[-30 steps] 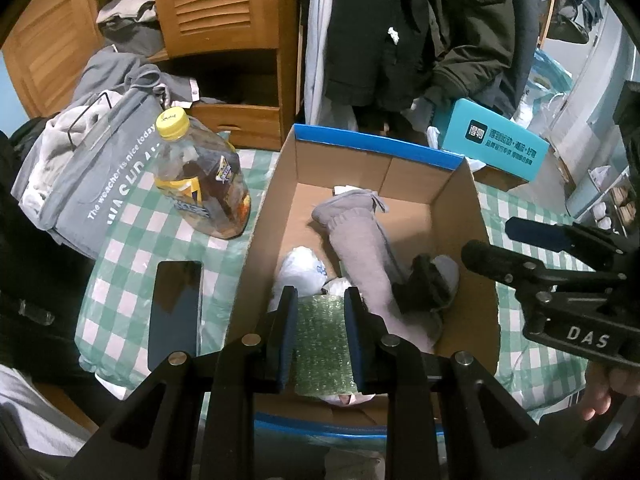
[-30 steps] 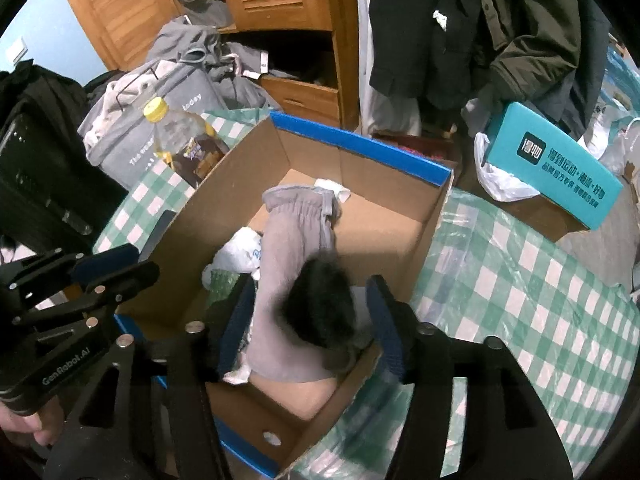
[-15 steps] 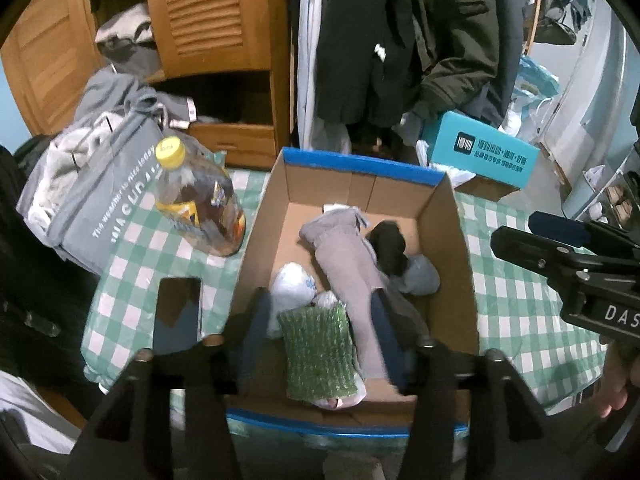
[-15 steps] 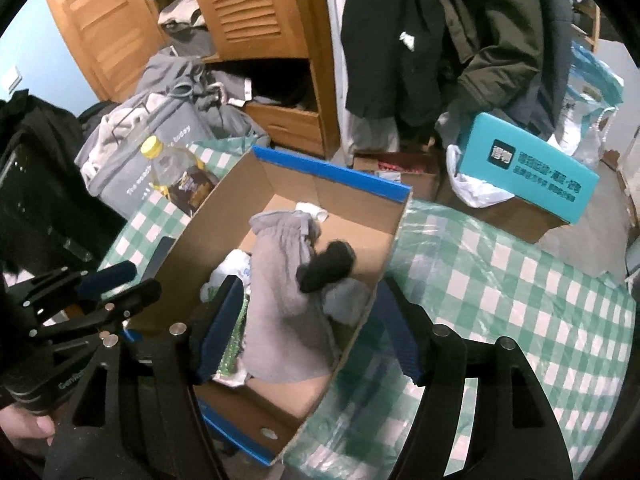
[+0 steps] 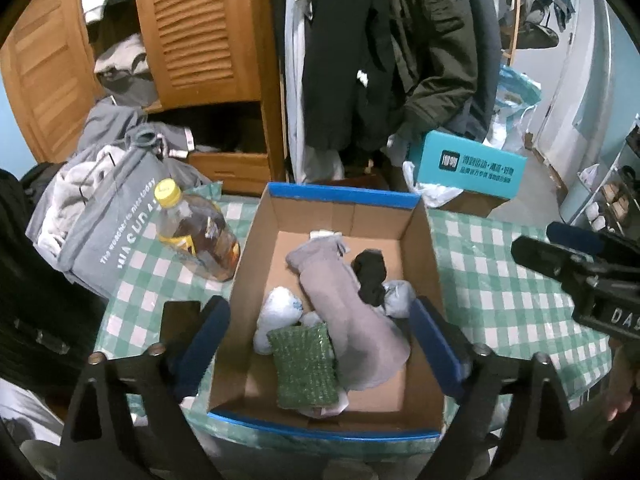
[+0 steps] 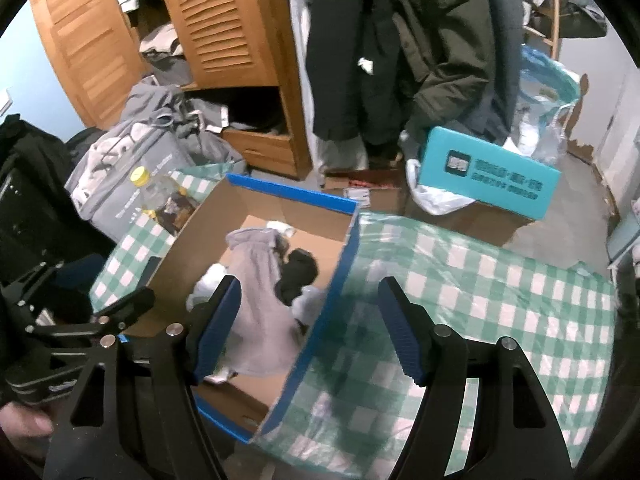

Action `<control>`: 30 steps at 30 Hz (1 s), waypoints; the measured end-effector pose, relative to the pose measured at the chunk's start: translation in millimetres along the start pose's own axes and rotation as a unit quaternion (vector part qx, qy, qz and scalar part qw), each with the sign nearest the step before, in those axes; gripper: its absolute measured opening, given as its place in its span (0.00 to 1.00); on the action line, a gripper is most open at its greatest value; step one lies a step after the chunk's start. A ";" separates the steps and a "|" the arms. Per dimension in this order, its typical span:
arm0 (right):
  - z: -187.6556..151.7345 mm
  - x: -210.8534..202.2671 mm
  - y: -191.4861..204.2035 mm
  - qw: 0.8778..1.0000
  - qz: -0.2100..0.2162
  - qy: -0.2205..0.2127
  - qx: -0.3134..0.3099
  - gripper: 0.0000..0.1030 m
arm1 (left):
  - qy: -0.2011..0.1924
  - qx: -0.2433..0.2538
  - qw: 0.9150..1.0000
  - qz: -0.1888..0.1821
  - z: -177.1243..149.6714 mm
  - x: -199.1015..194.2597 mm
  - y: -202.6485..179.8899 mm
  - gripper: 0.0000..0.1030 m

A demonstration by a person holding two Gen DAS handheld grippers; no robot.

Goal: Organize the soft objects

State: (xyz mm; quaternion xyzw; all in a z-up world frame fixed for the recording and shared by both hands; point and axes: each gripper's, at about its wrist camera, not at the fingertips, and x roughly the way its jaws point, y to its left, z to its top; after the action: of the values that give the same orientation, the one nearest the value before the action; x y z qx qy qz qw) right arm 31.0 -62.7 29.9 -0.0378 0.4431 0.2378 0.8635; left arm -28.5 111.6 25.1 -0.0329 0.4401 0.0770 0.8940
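We note the left gripper, clamped on the green sponge a second ago, is opening (nothing held); sponge lies below it in the cardboard box. Right gripper gapes, empty. One gray sock, one black sock.

My box is matt brown cardboard with glossy blue edges. Inside it, a soft grey knit cloth lies beside a rough green sponge. Left of the box stands a glossy plastic bottle; the checked tablecloth under the box looks shiny
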 end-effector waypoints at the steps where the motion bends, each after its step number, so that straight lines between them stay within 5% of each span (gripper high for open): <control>1: -0.6 -1.7 -1.7 1.000 0.000 -0.001 0.001 0.69 | -0.004 0.002 1.000 0.000 1.2 -2.6 -1.9 0.95; 7: -7.5 -17.2 -10.4 1.000 -0.008 -0.012 0.005 0.69 | -0.024 0.012 1.000 0.005 8.0 -17.1 -13.4 1.00; 30: -27.6 -46.3 -52.1 0.999 -0.028 -0.029 0.030 0.70 | -0.003 0.034 0.999 0.017 9.1 -13.6 -46.5 1.00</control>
State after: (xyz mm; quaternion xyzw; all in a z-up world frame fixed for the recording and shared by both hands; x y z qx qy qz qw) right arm 10.7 -133.8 41.9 -0.0172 0.4234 0.2015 0.8831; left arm -21.8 65.4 41.0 0.0057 0.4400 0.0773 0.8946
